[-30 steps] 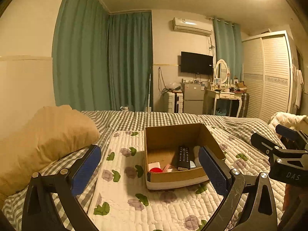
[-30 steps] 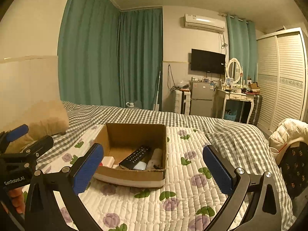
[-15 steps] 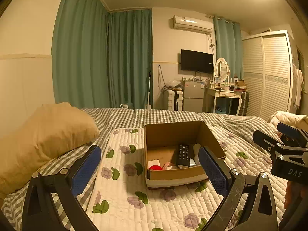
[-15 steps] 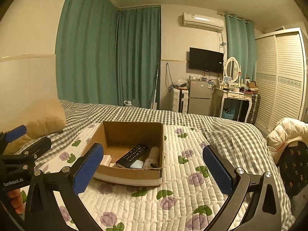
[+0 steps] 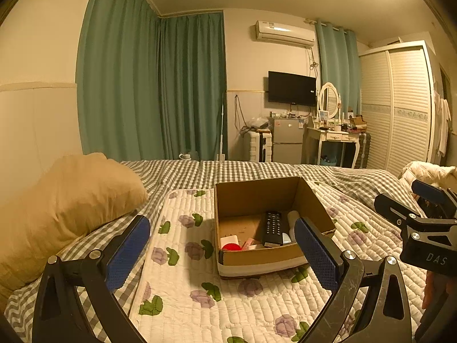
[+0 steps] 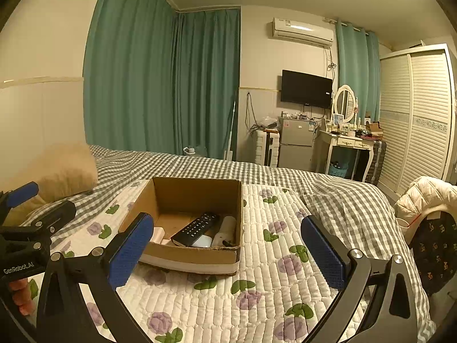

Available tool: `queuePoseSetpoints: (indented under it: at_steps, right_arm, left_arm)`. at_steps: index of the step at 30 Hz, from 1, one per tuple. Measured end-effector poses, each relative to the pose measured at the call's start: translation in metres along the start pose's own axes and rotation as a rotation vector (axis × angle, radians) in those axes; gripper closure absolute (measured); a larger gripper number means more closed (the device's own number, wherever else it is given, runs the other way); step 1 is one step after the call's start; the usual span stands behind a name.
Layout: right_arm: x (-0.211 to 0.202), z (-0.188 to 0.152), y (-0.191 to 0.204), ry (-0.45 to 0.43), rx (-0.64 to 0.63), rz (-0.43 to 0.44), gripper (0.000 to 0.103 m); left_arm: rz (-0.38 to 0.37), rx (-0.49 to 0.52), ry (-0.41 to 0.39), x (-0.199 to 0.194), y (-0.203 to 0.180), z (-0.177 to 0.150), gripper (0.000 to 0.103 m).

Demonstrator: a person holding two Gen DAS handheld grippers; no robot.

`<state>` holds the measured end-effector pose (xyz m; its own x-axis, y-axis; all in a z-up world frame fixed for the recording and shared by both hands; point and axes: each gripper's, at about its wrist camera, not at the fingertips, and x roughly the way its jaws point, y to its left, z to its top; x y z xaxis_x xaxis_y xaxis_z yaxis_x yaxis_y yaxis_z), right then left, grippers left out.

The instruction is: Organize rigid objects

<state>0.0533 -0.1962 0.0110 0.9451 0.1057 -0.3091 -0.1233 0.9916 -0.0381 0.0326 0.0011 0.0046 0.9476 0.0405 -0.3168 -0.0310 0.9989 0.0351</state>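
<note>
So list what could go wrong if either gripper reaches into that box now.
1. The cardboard box sits on a soft quilt, so pressing on it may tip or slide it.
2. The black remote lies across other items and is crowded by a white bottle; open jaws could snag both.

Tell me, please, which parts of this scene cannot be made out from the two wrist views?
- Cardboard box contents: in the left wrist view its front wall cuts off the red object and pink item.
- White cylinder: in the right wrist view half hidden behind the remote; identity unclear.
- Dressing table clutter: too small in both views.
- Left gripper and right gripper: handles cut off by the bottom edge.
</note>
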Motion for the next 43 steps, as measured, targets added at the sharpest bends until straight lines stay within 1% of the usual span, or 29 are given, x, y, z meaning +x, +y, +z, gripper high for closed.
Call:
queuePoseSetpoints:
  at_steps: [13,35,43]
  right_arm:
    - [0.0015,-0.0029,-0.0024,0.008,-0.011,-0.001,0.0]
    - [0.0031,-0.006,-0.0062,0.015,-0.016,0.004,0.0]
    - [0.0027,-0.0054,-0.0047,0.016,-0.018,0.005,0.0]
  left_arm:
    - [0.006,0.0,0.003,0.0001,-0.0006,0.0,0.0]
    - [-0.015,0.012,0.004,0.0001,-0.0011,0.0009,0.0]
    - [0.003,0.002,0.012,0.0015,-0.0011,-0.0004,0.0]
